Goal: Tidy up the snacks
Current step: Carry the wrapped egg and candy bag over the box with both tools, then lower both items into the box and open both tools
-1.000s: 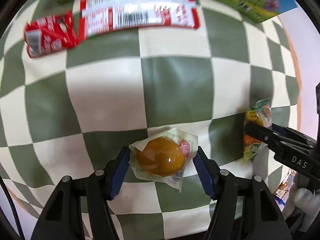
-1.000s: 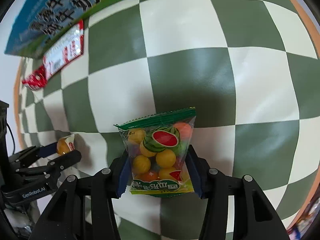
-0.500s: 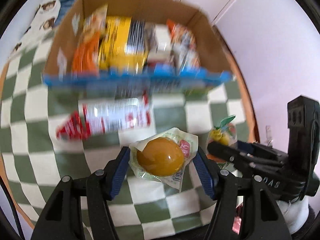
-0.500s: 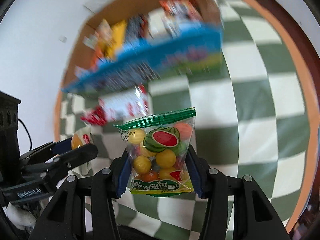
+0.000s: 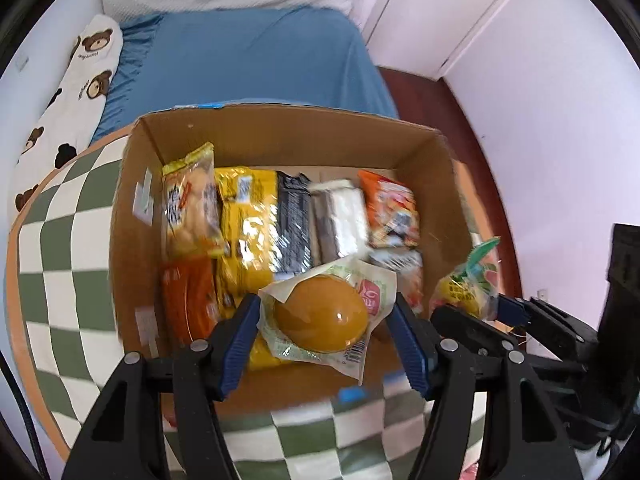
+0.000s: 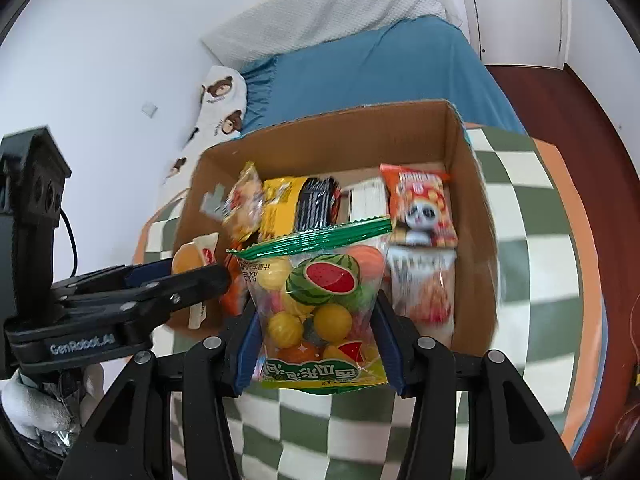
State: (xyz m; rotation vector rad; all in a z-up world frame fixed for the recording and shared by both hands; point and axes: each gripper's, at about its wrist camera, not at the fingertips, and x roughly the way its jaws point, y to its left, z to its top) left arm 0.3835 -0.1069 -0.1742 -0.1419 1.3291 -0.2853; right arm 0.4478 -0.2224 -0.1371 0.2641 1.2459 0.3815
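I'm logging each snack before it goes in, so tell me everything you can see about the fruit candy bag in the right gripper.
The candy bag is a clear plastic pouch with a crimped green strip across its top and a green and yellow printed band along the bottom. A watermelon picture sits on the front, and round yellow and orange sweets show through. It stands upright, pinched at both sides by the blue-padded fingers of the right gripper, held in the air in front of the open cardboard box, touching nothing else.
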